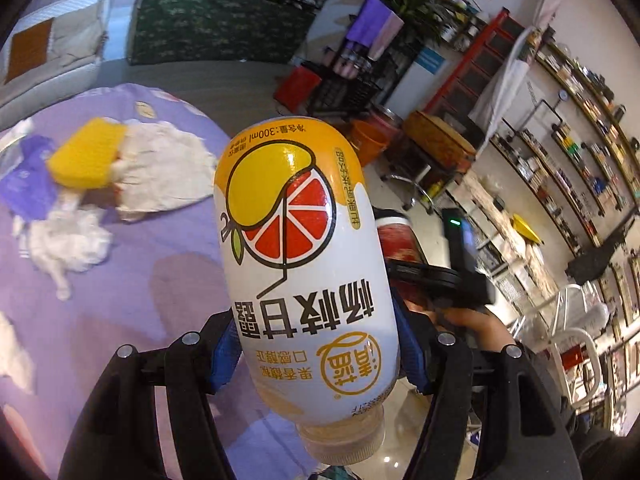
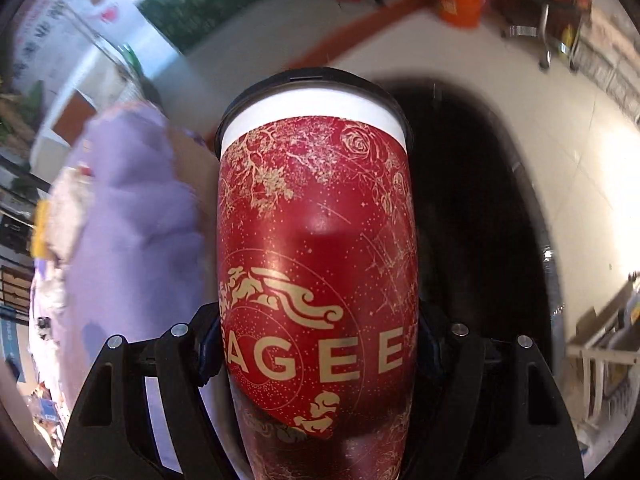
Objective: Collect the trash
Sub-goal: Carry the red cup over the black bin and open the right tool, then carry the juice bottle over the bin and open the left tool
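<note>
My left gripper (image 1: 318, 354) is shut on a white and yellow drink bottle (image 1: 296, 264), its blue pads pressing both sides and its cap end nearest the camera. Behind the bottle a hand holds my right gripper (image 1: 440, 280) with a red cup (image 1: 396, 240) in it. In the right wrist view, the right gripper (image 2: 320, 344) is shut on that red paper cup (image 2: 316, 220), which has gold patterns and a black lid. It hangs over a large dark opening (image 2: 480, 208) on the floor. A yellow sponge (image 1: 88, 156), crumpled white tissue (image 1: 68, 240) and a white cloth (image 1: 168, 168) lie on the purple-covered table (image 1: 120, 312).
A purple wrapper (image 1: 28, 184) lies at the table's left edge. An orange bucket (image 1: 368, 140) stands on the pale floor beyond the table, near a stool and dark racks. Shelves line the right wall, and a white chair (image 1: 580, 344) stands at the right.
</note>
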Action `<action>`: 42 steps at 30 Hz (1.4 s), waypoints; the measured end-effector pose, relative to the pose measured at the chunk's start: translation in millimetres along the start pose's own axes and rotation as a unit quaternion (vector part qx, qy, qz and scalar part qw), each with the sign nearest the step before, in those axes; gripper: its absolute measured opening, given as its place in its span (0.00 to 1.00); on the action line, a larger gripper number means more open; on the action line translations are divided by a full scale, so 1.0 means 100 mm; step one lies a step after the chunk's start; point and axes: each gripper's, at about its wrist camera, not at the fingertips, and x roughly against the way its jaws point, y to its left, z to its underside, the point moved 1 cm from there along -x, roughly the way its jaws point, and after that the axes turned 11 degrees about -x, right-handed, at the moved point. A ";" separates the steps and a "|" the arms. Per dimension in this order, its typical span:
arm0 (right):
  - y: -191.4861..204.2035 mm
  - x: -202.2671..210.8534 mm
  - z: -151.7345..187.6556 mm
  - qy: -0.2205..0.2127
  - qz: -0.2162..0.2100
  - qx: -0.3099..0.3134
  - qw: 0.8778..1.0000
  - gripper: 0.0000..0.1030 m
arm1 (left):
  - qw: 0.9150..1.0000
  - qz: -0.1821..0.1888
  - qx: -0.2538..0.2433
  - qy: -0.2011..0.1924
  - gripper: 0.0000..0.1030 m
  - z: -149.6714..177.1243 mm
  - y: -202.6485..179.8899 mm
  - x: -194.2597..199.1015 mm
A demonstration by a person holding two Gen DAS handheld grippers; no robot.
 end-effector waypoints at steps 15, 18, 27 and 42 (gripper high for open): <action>0.02 -1.06 -0.46 0.129 0.089 -0.023 0.987 0.76 | 0.997 0.025 -0.039 0.069 0.62 0.06 -0.35 -0.48; -0.03 -1.01 -0.61 0.116 0.086 -0.021 0.989 0.78 | 0.996 0.030 -0.038 0.078 0.62 0.08 -0.38 -0.54; 0.13 -0.26 -0.55 0.011 0.032 0.004 0.999 0.78 | 0.993 0.028 -0.054 0.100 0.62 0.01 -0.46 -0.75; -0.45 1.54 0.00 -0.270 0.050 -0.038 0.961 0.87 | 0.977 0.041 -0.093 0.186 0.62 -0.20 -0.87 -1.59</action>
